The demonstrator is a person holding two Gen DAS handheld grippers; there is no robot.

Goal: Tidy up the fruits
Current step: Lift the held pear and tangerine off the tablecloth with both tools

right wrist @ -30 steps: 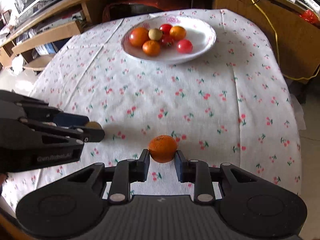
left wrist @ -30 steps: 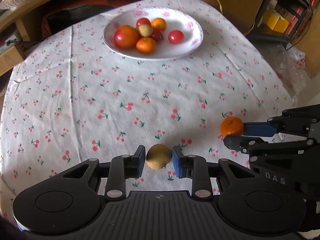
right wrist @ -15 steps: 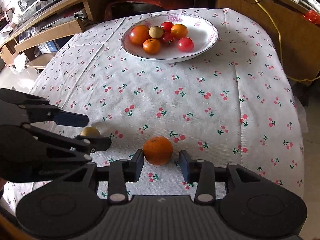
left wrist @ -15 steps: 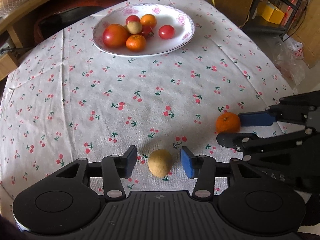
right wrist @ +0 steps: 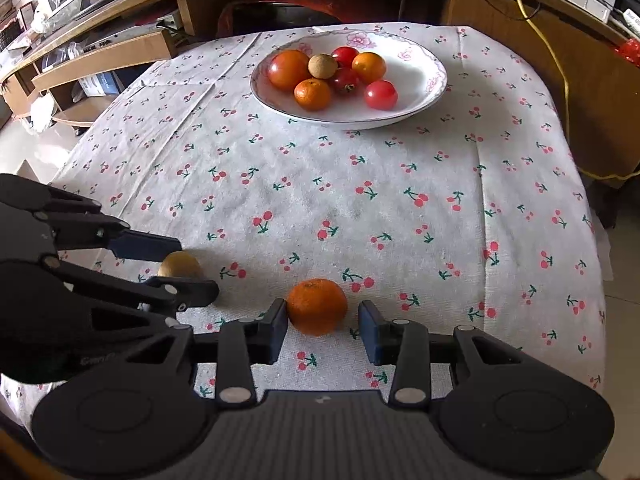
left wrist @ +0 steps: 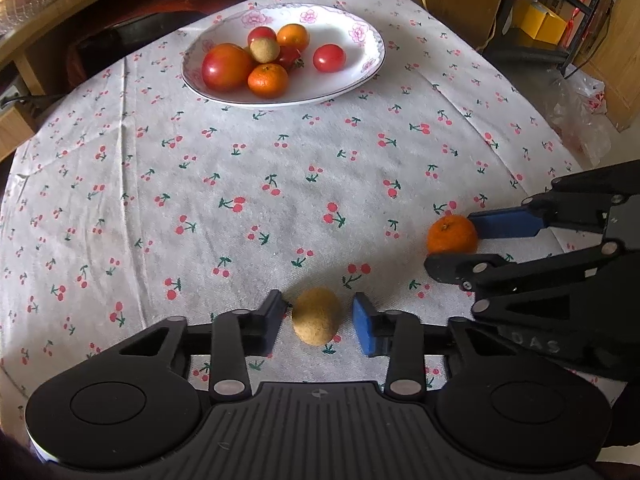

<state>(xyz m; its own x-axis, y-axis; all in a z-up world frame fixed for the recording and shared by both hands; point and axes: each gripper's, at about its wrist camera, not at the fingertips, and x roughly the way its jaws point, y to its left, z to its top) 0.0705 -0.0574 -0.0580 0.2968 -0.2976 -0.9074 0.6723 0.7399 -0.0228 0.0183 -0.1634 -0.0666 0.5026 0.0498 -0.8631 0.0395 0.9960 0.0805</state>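
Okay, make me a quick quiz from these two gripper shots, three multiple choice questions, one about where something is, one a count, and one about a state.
1. Where does the brown fruit lie?
A. on the plate
B. on the tablecloth between the left gripper's fingers
C. on the floor

2. How many fruits lie on the plate?
A. four
B. seven
C. ten

3. How does the right gripper stand at the mandarin?
A. open, fruit between its fingers
B. shut on it, lifted
C. far from it

Answers: 1 B, it rests on the cloth between both pads. 2 B, seven can be counted. 3 A, a gap shows beside the right pad.
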